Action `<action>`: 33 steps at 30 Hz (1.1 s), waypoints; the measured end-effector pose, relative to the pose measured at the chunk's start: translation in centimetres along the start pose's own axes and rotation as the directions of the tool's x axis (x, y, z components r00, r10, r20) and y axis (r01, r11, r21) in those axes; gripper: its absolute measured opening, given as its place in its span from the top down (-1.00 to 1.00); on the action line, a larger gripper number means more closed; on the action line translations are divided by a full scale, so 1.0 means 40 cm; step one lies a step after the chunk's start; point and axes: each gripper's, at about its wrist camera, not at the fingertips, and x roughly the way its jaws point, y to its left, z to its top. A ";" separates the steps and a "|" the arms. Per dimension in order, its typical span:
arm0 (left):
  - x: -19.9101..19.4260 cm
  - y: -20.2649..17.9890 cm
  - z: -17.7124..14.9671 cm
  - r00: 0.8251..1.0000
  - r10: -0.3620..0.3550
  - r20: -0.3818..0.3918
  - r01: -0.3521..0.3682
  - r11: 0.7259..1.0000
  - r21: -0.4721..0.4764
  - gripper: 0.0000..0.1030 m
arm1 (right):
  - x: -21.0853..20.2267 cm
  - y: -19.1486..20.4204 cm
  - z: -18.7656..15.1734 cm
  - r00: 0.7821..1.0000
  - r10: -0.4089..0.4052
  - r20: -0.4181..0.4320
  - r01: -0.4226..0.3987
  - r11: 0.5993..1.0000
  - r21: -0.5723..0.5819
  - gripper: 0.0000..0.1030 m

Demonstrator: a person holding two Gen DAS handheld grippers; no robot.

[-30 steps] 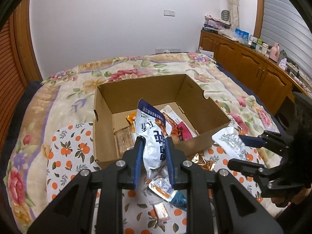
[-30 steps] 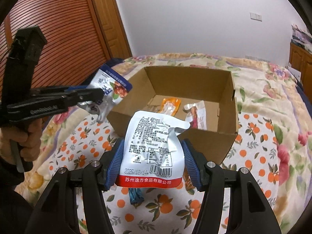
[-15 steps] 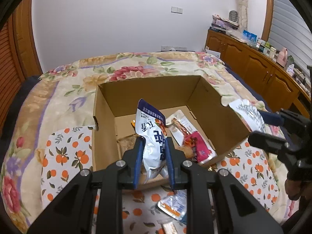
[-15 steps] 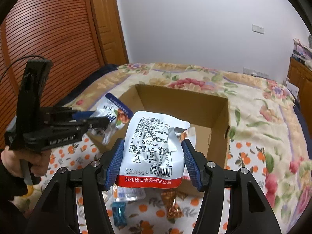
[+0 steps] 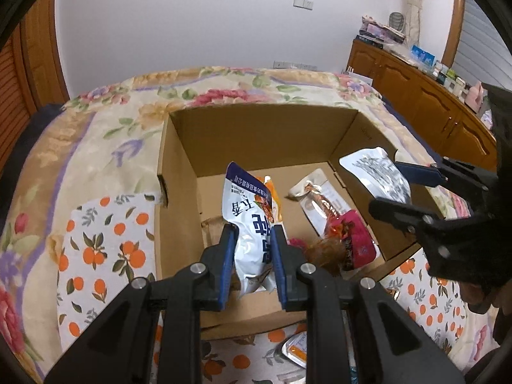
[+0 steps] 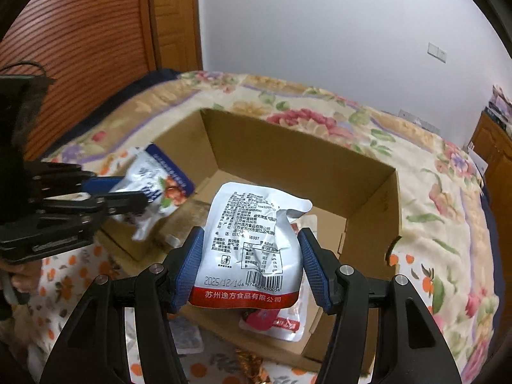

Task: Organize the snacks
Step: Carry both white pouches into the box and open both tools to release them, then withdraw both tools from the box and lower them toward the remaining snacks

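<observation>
An open cardboard box (image 5: 256, 128) sits on the bed. My left gripper (image 5: 253, 228) is shut on a blue-and-white snack pouch (image 5: 246, 198) and holds it upright over the box's near left part. In the right wrist view my right gripper (image 6: 251, 232) is shut on a silver pouch (image 6: 256, 256) with a red bottom band, over the box (image 6: 288, 160). The left wrist view shows that silver pouch (image 5: 374, 172) above the box's right wall. In the box lie a pink packet (image 5: 355, 240), a silver packet (image 5: 316, 198) and an orange one (image 5: 272, 192).
A cloth with an orange print (image 5: 105, 240) covers the floral bedspread in front of the box. Loose snack packets (image 5: 297, 348) and a gold-wrapped sweet (image 6: 249, 364) lie on it near me. Wooden cabinets (image 5: 416, 86) stand at the right, a slatted wooden door (image 6: 80, 48) at the left.
Both grippers have moved forward with their pouches, from in front of the box to over its opening. The right one swung in from the box's right side.
</observation>
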 end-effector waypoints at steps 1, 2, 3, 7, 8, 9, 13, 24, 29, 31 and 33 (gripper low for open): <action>0.003 0.003 -0.002 1.000 -0.003 -0.005 0.003 1.000 -0.006 0.60 | 0.012 -0.006 0.000 1.000 0.002 -0.009 -0.002 1.000 0.007 -0.19; 0.006 0.004 -0.004 1.000 -0.008 -0.011 0.008 1.000 -0.011 0.60 | 0.025 -0.012 0.000 1.000 0.001 -0.018 -0.001 1.000 0.019 -0.19; 0.008 0.004 -0.006 1.000 -0.007 -0.011 0.007 1.000 -0.012 0.60 | 0.030 -0.016 -0.002 1.000 -0.001 -0.022 0.001 1.000 0.027 -0.19; 0.009 -0.001 -0.012 1.000 -0.003 -0.013 0.003 1.000 -0.004 0.60 | 0.051 -0.033 -0.020 1.000 -0.002 -0.031 0.005 0.996 0.092 -0.21; 0.009 -0.001 -0.012 1.000 -0.002 -0.014 0.001 1.000 -0.006 0.59 | 0.057 -0.039 -0.025 0.999 -0.008 -0.034 0.011 0.994 0.108 -0.21; 0.007 -0.001 -0.014 1.000 0.000 -0.014 0.000 1.000 -0.009 0.58 | 0.062 -0.044 -0.027 0.999 -0.010 -0.035 0.014 0.992 0.122 -0.22; -0.003 -0.002 -0.019 1.000 -0.001 -0.016 0.001 1.000 -0.008 0.51 | 0.072 -0.053 -0.037 0.999 -0.007 -0.044 0.014 0.988 0.154 -0.25; -0.101 -0.038 -0.061 1.000 0.008 0.014 -0.008 1.000 0.003 0.13 | -0.062 -0.027 -0.088 1.000 0.023 0.006 -0.024 0.986 0.162 -0.25; -0.154 -0.058 -0.099 1.000 0.005 0.021 -0.005 1.000 -0.001 0.08 | -0.150 -0.012 -0.140 0.998 0.048 0.031 -0.053 0.981 0.188 -0.25; -0.174 -0.065 -0.115 1.000 -0.002 0.020 0.002 1.000 -0.013 0.07 | -0.178 -0.003 -0.159 0.998 0.052 0.034 -0.058 0.980 0.193 -0.25; -0.192 -0.076 -0.128 1.000 -0.007 0.016 0.007 1.000 -0.018 0.07 | -0.207 0.008 -0.175 0.998 0.044 0.039 -0.051 0.981 0.185 -0.25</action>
